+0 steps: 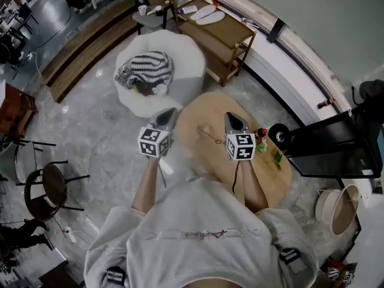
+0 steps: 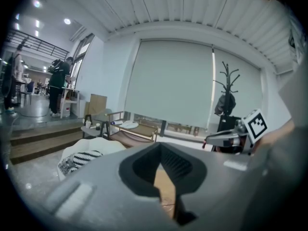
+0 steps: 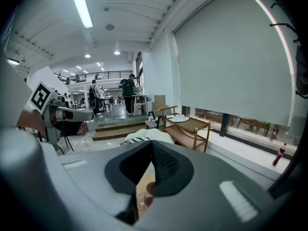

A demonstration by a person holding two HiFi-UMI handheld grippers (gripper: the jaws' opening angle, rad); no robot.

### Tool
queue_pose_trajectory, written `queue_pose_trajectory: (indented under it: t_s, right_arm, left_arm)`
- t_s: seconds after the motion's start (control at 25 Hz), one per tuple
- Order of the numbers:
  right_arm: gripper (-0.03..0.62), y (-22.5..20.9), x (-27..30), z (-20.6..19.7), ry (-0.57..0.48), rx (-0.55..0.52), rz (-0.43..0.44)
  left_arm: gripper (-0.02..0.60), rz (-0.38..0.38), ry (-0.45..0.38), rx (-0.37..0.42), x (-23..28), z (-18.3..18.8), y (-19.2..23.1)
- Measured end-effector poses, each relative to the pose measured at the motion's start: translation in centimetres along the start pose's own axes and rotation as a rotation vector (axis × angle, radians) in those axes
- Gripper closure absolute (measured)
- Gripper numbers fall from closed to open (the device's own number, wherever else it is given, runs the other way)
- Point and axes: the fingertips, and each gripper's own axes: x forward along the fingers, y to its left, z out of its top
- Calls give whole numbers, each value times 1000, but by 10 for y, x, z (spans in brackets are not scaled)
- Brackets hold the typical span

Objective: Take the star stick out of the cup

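1. The left gripper (image 1: pixel 168 114) hovers at the left edge of the round wooden table (image 1: pixel 268 182). Its jaws are closed tip to tip with nothing between them.
2. On the table between the two grippers lies a thin line, probably the star stick (image 1: pixel 210 137). It is too small to tell whether it sits in the cup (image 3: pixel 140 200), which shows only as a glassy patch below the right jaws.
3. The right gripper (image 1: pixel 235 120) hangs above the table's middle, its jaws also closed and empty.
4. Further right sit a small red thing (image 1: pixel 261 133) and a green one (image 1: pixel 276 158), apart from both grippers.
5. Judged from this, the task is barely begun: neither gripper holds the stick, so approach, grasp and lift all remain.
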Motion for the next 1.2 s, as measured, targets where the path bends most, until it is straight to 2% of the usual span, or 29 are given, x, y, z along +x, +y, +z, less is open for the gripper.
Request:
queue_pose_trajectory:
  t_s: [0.76,1.2]
  right_arm:
    - [591,-47,18,-8,40,25,7]
    - [589,-67,29,-50,106,66,5]
  left_arm:
    - [581,17,87,-29,41,-26,1]
    - [581,-27,162,-41,71,-64,-7]
